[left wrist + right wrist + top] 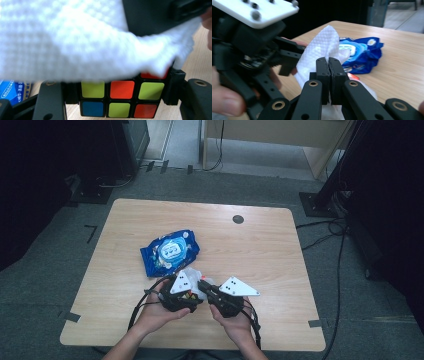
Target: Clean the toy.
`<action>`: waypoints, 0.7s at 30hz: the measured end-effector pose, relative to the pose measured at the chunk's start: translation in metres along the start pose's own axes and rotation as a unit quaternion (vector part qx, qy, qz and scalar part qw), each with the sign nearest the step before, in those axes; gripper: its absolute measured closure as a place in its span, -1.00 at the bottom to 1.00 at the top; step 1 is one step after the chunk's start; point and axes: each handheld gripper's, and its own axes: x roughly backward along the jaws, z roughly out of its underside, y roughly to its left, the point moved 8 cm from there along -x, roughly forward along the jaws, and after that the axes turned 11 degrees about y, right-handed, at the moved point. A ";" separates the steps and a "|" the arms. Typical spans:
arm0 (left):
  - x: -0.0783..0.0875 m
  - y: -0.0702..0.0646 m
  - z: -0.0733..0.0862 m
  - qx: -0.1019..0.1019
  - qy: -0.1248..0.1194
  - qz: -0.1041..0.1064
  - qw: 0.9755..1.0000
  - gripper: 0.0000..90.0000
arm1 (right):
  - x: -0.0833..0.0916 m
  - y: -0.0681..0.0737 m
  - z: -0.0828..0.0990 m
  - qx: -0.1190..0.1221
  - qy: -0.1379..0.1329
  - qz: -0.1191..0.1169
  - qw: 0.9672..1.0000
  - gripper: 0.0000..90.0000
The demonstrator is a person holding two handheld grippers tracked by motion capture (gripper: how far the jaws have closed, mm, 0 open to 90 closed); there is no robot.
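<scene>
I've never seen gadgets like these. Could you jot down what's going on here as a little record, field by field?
Setting: wooden table
Left gripper: shut on a puzzle cube with green, orange, blue and red stickers
Right gripper: shut on a white wet wipe
Wipe: draped over the cube's top
Nearby: blue wet wipes pack, lying on the table beyond the grippers
Apparent work: wiping the cube

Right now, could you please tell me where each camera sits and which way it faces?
High view: above the person's side, looking down on the table; both forearms and tongs.
Left gripper view: on the left tongs, facing the clamped puzzle cube under the white wipe.
Right gripper view: on the right tongs, shut on the wipe.
All share the blue wipes pack.
</scene>
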 end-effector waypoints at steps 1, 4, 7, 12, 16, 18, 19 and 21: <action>0.000 0.000 0.000 0.000 -0.002 -0.001 1.000 -0.25 | 0.000 -0.001 0.000 0.003 0.001 0.005 1.000 0.98; 0.001 0.000 0.000 -0.005 -0.003 -0.005 1.000 -0.25 | -0.001 -0.007 0.003 0.012 0.004 0.022 1.000 0.97; 0.003 0.000 -0.001 -0.006 -0.007 -0.003 1.000 -0.25 | -0.002 -0.019 0.007 0.008 0.012 0.044 0.999 0.97; 0.008 0.001 -0.004 -0.003 -0.017 -0.001 1.000 -0.25 | -0.004 -0.050 0.020 -0.016 0.035 0.086 0.996 0.98; 0.005 0.006 0.001 -0.004 -0.004 -0.011 1.000 -0.25 | 0.003 -0.066 0.020 -0.041 0.025 0.094 0.994 0.98; 0.003 0.008 0.002 0.000 -0.002 -0.013 1.000 -0.25 | 0.008 -0.061 0.014 -0.039 0.015 0.085 0.996 0.98; 0.003 0.008 0.002 0.000 -0.002 -0.013 1.000 -0.25 | 0.008 -0.061 0.014 -0.039 0.015 0.085 0.996 0.98; 0.002 0.008 0.003 0.001 0.001 -0.013 1.000 -0.25 | 0.017 -0.040 -0.002 -0.017 -0.009 0.057 0.998 0.97</action>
